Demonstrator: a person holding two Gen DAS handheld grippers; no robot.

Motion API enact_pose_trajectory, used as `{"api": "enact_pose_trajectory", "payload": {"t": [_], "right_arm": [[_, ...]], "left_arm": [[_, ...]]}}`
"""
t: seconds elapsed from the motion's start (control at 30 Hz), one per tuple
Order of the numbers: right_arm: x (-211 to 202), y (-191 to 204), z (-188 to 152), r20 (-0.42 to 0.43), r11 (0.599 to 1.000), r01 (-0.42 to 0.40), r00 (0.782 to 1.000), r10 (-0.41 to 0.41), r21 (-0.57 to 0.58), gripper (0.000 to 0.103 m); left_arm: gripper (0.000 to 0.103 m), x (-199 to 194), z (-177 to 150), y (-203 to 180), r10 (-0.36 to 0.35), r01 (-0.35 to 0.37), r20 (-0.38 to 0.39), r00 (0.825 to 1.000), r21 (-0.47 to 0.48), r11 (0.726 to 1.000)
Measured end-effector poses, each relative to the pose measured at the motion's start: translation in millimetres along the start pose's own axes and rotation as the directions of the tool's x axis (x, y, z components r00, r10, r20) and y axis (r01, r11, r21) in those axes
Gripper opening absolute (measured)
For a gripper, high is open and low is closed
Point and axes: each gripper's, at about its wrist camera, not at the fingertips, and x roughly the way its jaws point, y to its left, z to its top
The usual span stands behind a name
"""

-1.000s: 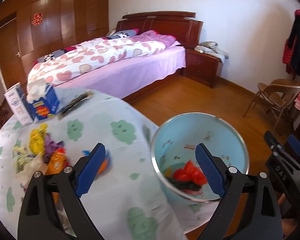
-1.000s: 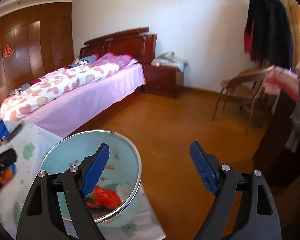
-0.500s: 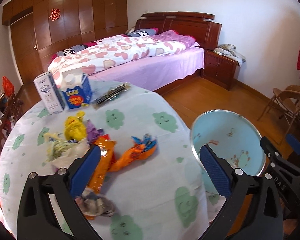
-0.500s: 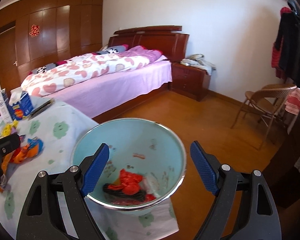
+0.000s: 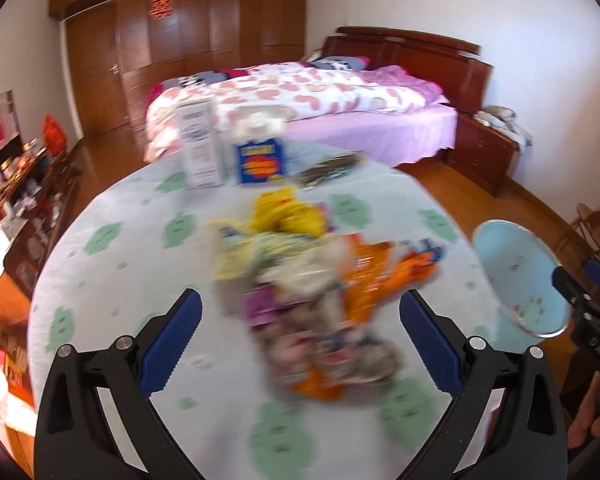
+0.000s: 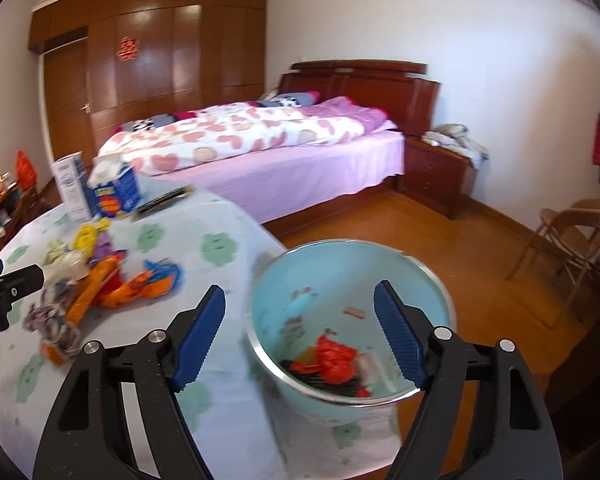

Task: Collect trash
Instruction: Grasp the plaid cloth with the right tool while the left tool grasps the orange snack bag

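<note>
A blurred pile of trash wrappers (image 5: pixel 312 280), yellow, orange, purple and white, lies on the round table. My left gripper (image 5: pixel 298 340) is open and empty, hovering just in front of the pile. The pile also shows in the right wrist view (image 6: pixel 100 284). A light blue bin (image 6: pixel 352 328) stands at the table's right edge with red and black trash inside. My right gripper (image 6: pixel 300 336) is open and empty above the bin's near rim. The bin shows at the right in the left wrist view (image 5: pixel 520 276).
The round table (image 5: pixel 120 260) has a pale cloth with green prints. A white carton (image 5: pixel 200 148), a blue box (image 5: pixel 260 160) and a dark flat packet (image 5: pixel 332 168) stand at its far side. A bed (image 6: pixel 280 148), a wooden chair (image 6: pixel 572 236) and a cluttered shelf (image 5: pixel 16 192) surround it.
My left gripper has swung left from the bin to face the trash pile. My right gripper has turned left, bringing the bin and table further into view. Both stayed open.
</note>
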Motion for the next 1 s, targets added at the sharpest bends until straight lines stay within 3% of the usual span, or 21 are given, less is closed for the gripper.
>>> {"api": "enact_pose_trajectory", "payload": {"t": [0.43,0.57,0.73,1.0], "right_arm": [[-1,69,-5,-0.068,0.98,-0.195,0.979,0.191,-0.046,0.065],[-1,102,-6,-0.101,0.951,-0.304,0.95,0.297,-0.065,0.064],[8,137,-7,-0.141,0.915,-0.388,0.917,0.373,-0.107,0.064],[33,180,-13,-0.245,0.879,-0.449,0.881,0.404,-0.163,0.064]], "left_arm": [[0.095,-8,-21,92,0.114,-0.114,-0.008,0.993,-0.068,0.991],[0.095,-11,-27,113,0.137,-0.138,-0.017,0.99,-0.095,0.986],[0.095,-15,-33,136,0.159,-0.161,-0.025,0.987,-0.128,0.979],[0.095,-15,-38,155,0.172,-0.175,-0.034,0.985,-0.171,0.97]]}}
